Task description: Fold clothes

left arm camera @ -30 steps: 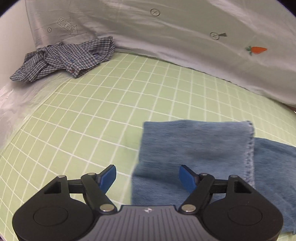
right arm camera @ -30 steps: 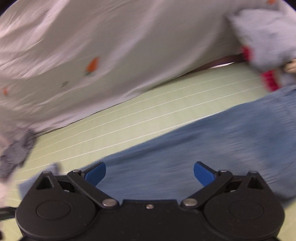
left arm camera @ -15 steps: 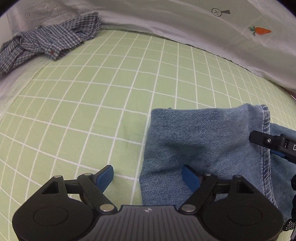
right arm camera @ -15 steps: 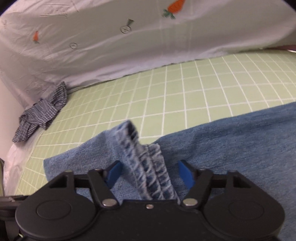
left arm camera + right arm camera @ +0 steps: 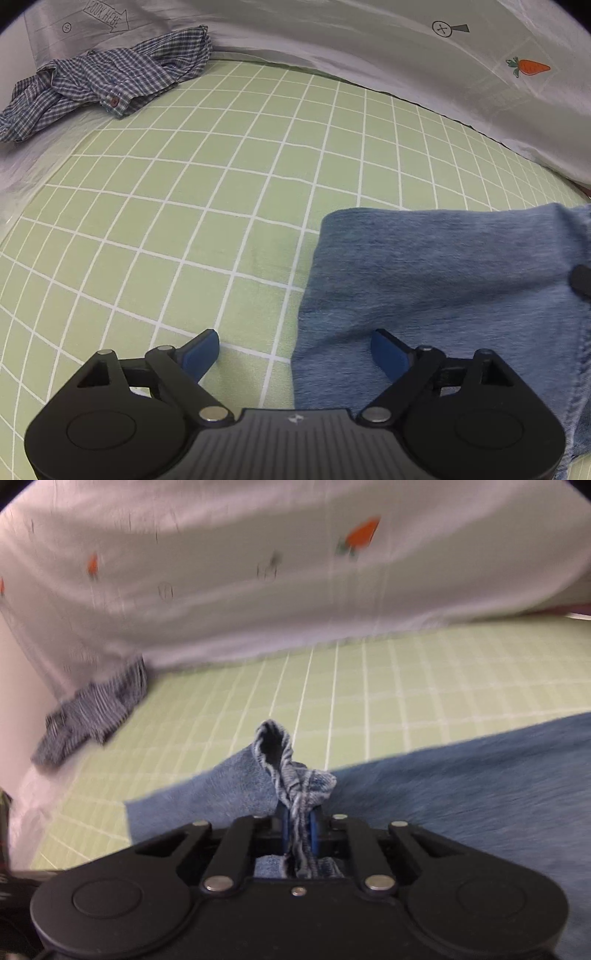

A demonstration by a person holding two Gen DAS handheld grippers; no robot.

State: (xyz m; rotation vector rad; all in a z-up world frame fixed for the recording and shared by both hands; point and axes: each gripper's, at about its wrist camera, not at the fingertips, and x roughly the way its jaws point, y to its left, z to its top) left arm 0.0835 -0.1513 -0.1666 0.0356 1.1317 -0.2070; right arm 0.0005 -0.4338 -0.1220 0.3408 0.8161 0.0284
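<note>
Soft blue denim jeans flat on green white-gridded bed sheet. Right tongs clamped on twisted, stitched jeans hem. Left tongs spread wide, empty, straddling jeans' left edge. Crumpled checked shirt well beyond jeans, below "LOOK HERE" on grey sheet.

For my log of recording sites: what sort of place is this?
Probably a bedroom: the jeans lie on a green grid sheet, a checked shirt is crumpled beside a white carrot-print cover.

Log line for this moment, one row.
task: fold clothes | right gripper: shut on jeans hem | left gripper: open over jeans edge | plaid shirt: unfolded, far corner
</note>
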